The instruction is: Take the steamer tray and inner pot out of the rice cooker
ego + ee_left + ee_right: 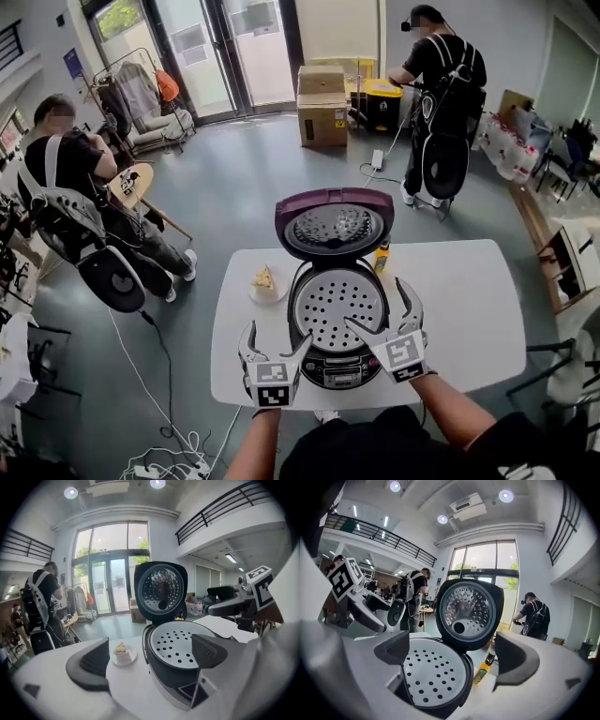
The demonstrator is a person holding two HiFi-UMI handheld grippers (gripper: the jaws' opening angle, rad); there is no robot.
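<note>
The steamer tray [337, 307] is sitting inside the open rice cooker [337, 367] while the left hand-held gripper [277, 342] and right hand-held gripper [379, 309] are hovering spread and empty at its front, so pinching opposite rim edges and lifting level looks wisest.

Centre frame, your rice cooker lid [334, 199] is maroon-rimmed. The steamer tray [337, 309] is pale, dotted with dark holes. Your table [469, 300] is white and the bottle [382, 256] yellow.

Maroon hinged lid [334, 220] stands upright, blocking the back of the black rice cooker [339, 367]. Perforated white steamer tray [339, 305] lies open to reach from above and front. Small plate with cake slice [265, 281] crowds the left side, yellow bottle [382, 257] the right rear.
</note>
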